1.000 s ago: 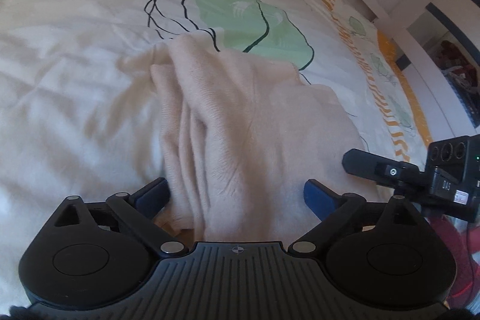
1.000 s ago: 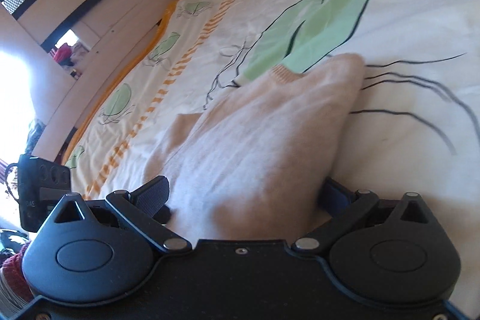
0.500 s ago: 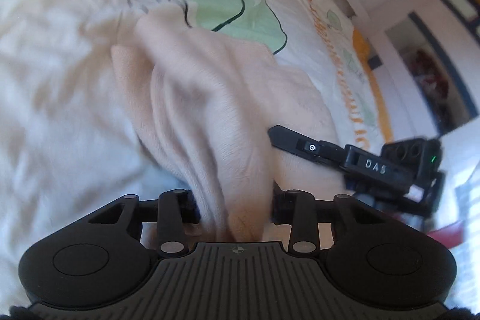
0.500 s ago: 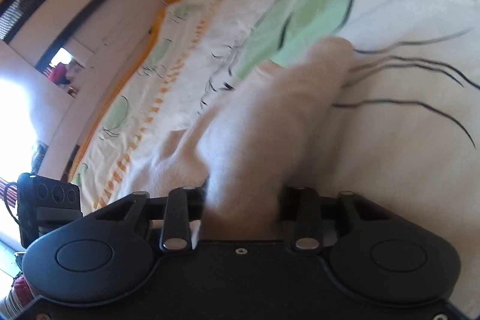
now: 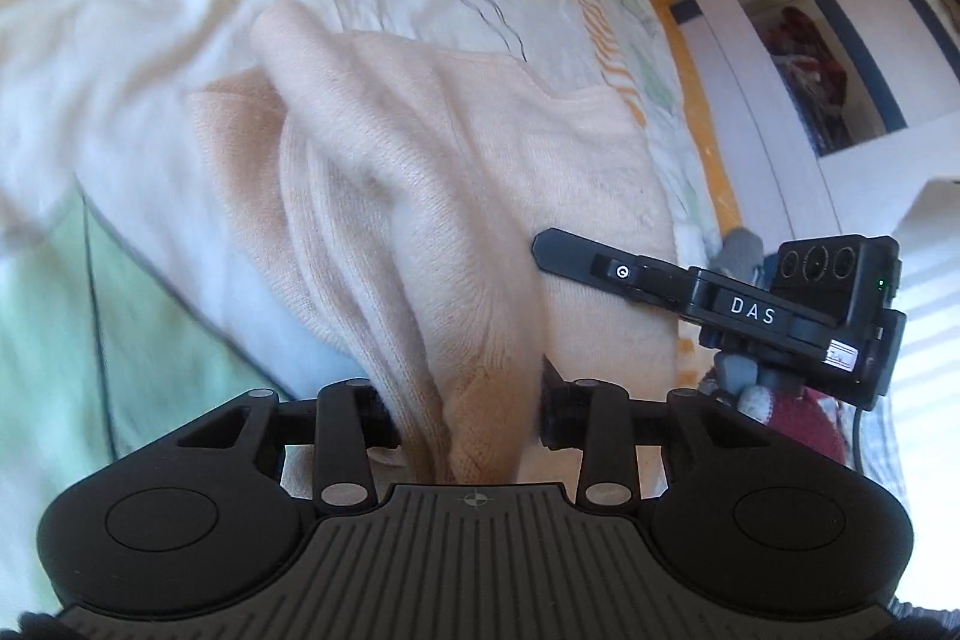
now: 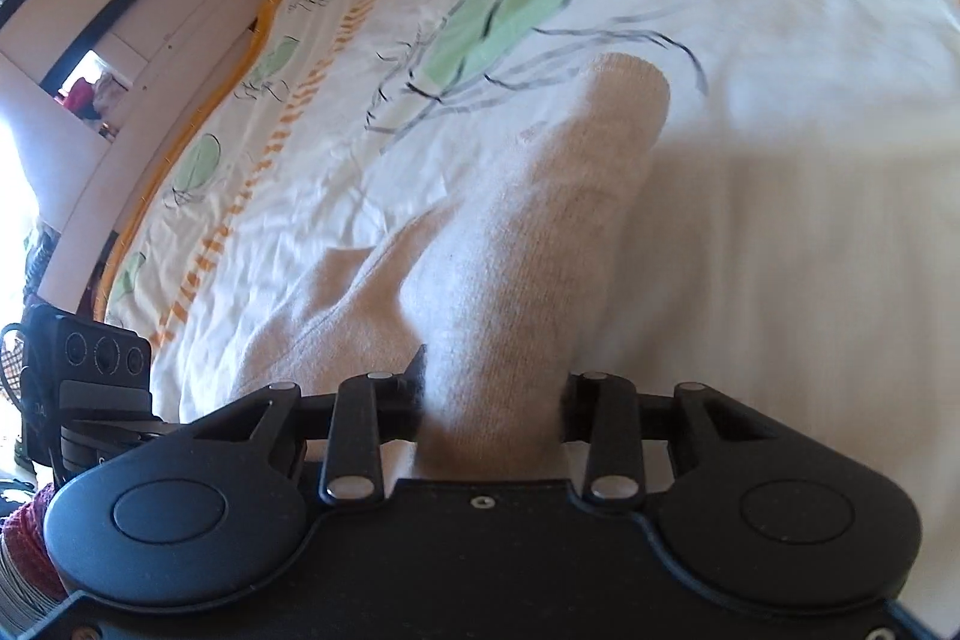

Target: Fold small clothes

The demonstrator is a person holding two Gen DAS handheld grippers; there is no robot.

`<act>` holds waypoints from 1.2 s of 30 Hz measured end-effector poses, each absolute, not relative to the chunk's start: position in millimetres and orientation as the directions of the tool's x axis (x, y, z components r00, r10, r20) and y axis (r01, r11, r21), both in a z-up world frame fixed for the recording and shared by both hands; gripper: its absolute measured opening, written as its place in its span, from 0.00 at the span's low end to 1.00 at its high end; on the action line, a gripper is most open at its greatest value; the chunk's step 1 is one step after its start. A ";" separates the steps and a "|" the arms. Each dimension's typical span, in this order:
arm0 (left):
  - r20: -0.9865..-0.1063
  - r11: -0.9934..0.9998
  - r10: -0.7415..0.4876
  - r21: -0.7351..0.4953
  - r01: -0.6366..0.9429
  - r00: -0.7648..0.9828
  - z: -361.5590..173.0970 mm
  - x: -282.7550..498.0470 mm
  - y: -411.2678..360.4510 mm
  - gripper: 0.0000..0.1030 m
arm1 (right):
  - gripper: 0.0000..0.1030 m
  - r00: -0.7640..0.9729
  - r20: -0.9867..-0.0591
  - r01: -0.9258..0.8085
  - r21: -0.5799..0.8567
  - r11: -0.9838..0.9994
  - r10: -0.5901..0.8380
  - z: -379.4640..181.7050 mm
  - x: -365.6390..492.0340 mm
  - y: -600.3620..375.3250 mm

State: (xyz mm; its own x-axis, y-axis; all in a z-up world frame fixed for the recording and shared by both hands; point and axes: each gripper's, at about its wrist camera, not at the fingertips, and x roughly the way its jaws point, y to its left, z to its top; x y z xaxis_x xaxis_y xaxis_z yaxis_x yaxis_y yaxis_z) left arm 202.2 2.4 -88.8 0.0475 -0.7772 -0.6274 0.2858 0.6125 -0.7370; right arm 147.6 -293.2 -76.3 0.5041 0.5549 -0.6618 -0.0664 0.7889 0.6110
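Soft fuzzy knit garment, smooth printed cotton bedspread, matt black plastic tongs

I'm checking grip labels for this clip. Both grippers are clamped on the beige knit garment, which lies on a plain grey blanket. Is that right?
Not quite. The left gripper and the right gripper are both shut on the beige knit garment, but it lies on a cream bedspread printed with green leaves and orange stripes, not a plain grey blanket. The right wrist view shows it best.

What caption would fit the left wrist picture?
Left tool pinching a bunched beige knit garment above a leaf-print bedspread, right tool alongside.
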 end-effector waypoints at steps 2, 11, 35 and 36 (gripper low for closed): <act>-0.638 0.619 -0.769 -0.724 0.305 0.047 -86.7 187.3 -0.7 0.37 | 0.56 0.511 -0.681 -0.052 0.586 0.809 0.525 -76.7 129.6 -297.7; -0.757 0.790 -0.600 -0.511 0.338 0.257 -54.8 149.6 24.2 0.50 | 0.92 0.647 -0.685 0.074 0.493 0.867 0.334 -63.1 86.1 -323.3; -0.722 0.913 -0.339 -0.098 0.396 0.603 -62.4 165.2 -5.9 0.76 | 1.00 0.699 -0.703 0.103 0.284 0.953 0.134 -74.7 111.8 -295.6; -0.722 0.913 -0.349 -0.118 0.391 0.598 -62.4 164.8 -3.1 0.76 | 1.00 0.708 -0.690 0.092 0.297 0.950 0.147 -70.9 108.0 -294.9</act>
State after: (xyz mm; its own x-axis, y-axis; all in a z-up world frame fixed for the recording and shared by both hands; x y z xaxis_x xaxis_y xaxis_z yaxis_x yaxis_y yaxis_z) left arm 164.8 -3.1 -62.4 0.5978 -0.3491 -0.7216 0.3906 0.9129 -0.1181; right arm 108.0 -294.9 -70.9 0.7083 0.1475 -0.6904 0.0920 0.9503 0.2974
